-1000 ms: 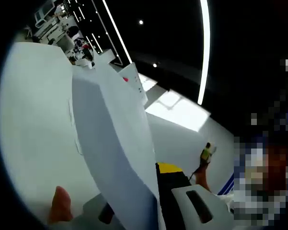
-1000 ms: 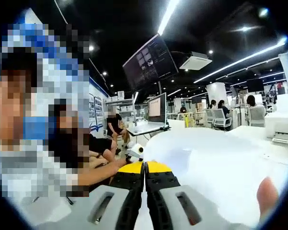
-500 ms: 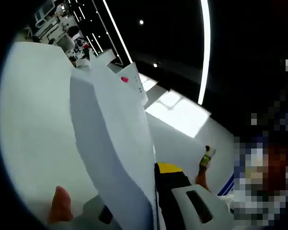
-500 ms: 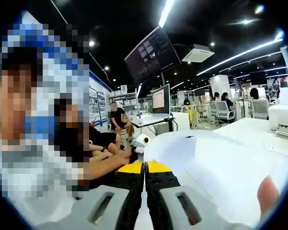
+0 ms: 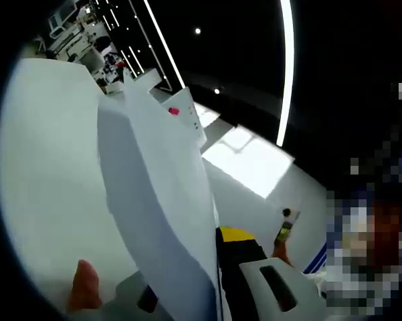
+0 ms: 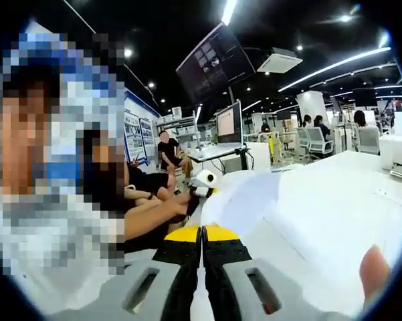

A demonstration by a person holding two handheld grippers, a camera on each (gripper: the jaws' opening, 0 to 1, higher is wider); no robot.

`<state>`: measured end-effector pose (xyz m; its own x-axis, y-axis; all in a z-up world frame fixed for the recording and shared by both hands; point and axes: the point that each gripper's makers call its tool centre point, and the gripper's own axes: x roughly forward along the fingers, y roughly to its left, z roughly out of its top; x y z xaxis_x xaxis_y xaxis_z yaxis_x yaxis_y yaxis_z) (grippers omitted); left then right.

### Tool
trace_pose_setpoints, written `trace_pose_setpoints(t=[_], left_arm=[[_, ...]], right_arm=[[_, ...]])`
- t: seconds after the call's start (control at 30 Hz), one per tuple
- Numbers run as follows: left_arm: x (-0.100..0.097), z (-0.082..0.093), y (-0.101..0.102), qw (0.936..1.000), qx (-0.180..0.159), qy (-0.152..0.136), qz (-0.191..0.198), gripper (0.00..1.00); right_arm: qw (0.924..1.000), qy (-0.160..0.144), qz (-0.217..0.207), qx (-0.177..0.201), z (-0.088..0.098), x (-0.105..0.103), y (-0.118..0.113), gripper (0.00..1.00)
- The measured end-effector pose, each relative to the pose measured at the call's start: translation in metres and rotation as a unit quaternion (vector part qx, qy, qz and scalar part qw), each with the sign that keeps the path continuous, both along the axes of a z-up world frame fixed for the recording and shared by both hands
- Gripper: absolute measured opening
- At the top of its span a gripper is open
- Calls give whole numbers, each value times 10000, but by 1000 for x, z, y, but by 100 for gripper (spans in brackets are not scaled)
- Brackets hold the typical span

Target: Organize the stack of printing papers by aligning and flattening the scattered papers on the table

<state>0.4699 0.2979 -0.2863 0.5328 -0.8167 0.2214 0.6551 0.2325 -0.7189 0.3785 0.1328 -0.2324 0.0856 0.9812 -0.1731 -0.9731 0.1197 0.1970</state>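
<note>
The sheets of printing paper [image 5: 157,200] run from the lower middle of the left gripper view up toward the upper left, lifted clear of the white table [image 5: 47,174] and seen almost edge-on. The left gripper [image 5: 217,267] has its jaws closed down on the bottom edge of these sheets; only the yellow-tipped right jaw is plain, the other hidden behind the paper. A fingertip [image 5: 85,286] shows at the lower left.

In the right gripper view, the right gripper [image 6: 202,235] rises from the bottom centre with its jaws pressed together. Paper [image 6: 244,200] spreads just past the tips, but whether a sheet is pinched between them I cannot tell. The other gripper [image 6: 204,180] sits just left of centre, at the far edge of that paper, with a person's forearm [image 6: 154,217] reaching to it.

The risk, as I judge it: the sheets are held by one edge only, so they could fan apart, bow or slide out unevenly, and a hard squeeze could crease the corner. Lowering them tilted would leave the edges out of line.

No container appears in either view; a white printer [image 6: 398,157] stands on the table [image 6: 334,221] at the right edge.
</note>
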Motion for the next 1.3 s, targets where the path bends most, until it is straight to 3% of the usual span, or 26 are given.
trace_pose_setpoints(t=[0.37, 0.93, 1.2, 1.3], left_arm=[[-1, -1, -2, 10000, -7, 28, 6, 6], [8, 1, 9, 9999, -120, 87, 38, 6], [11, 6, 3, 9992, -338, 199, 42, 6], [20, 1, -2, 9982, -349, 471, 129, 6]], right_arm=[[9993, 288, 46, -240, -22, -2, -9, 0], [9977, 574, -156, -319, -39, 5, -29, 0], [9970, 663, -285, -287, -37, 12, -37, 0], [9965, 687, -345, -319, -37, 16, -41, 0]])
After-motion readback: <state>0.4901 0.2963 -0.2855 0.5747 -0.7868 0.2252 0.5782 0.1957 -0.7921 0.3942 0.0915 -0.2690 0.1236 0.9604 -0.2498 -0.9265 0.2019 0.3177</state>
